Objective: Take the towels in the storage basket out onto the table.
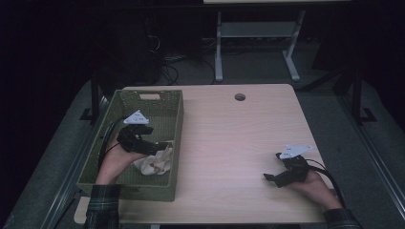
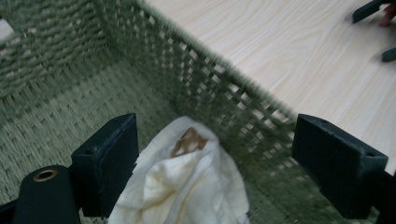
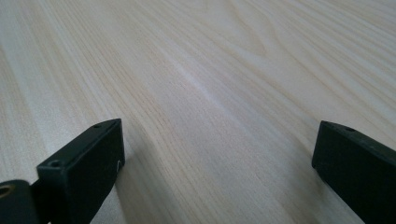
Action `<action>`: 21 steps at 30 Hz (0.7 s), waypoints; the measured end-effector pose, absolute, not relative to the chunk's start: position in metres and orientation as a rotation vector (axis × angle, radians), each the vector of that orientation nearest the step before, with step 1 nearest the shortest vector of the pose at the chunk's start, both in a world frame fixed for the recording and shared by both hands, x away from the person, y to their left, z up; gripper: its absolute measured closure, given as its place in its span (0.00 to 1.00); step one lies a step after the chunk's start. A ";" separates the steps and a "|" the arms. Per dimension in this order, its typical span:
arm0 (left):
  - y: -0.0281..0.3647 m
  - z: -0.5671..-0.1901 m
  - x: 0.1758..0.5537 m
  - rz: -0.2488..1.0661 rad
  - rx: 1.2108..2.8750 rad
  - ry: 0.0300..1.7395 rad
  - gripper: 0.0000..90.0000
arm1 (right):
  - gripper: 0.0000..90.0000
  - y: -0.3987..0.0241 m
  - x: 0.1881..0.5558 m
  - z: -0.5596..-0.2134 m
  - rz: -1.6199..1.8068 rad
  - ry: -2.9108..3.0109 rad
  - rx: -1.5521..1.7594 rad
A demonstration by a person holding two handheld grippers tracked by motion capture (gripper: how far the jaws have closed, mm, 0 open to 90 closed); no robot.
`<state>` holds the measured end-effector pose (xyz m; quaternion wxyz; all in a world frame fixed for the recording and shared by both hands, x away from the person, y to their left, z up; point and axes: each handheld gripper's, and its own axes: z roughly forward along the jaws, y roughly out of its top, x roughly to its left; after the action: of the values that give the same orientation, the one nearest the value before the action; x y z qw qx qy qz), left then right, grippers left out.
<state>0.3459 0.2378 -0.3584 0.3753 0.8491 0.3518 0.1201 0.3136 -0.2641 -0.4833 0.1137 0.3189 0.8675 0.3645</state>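
High view: one table (image 1: 239, 143), one green woven basket (image 1: 174, 102), one cream cloth (image 1: 155, 162) lying in its near right corner. Your left gripper (image 1: 160, 144) hangs over the cloth, jaws apart; left gripper view adds a brown patch on it. Your right gripper (image 1: 268, 177) rests on the table, jaws apart.

The olive-green woven wicker basket (image 2: 196, 79) looked rough and open-meshed, totally matt. Inside it, the crumpled cream cloth (image 2: 187, 186) seemed soft and slightly fuzzy. The pale wood-grain table top (image 3: 224, 84) was smooth with a faint sheen, and the black gripper pads (image 2: 109, 163) looked like matt plastic.
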 end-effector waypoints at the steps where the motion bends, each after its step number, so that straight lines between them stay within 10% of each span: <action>1: 0.239 -0.362 0.348 0.310 2.181 0.901 0.16 | 0.02 -0.264 0.314 -0.483 1.069 2.544 0.935; 21: 0.244 -0.415 0.365 0.278 2.356 1.041 0.15 | 0.02 -0.264 0.314 -0.483 1.069 2.543 0.934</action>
<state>0.3646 0.2439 -0.4147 0.2718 0.8752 0.3867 0.1031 0.3136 -0.2641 -0.4834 0.1142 0.3187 0.8675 0.3646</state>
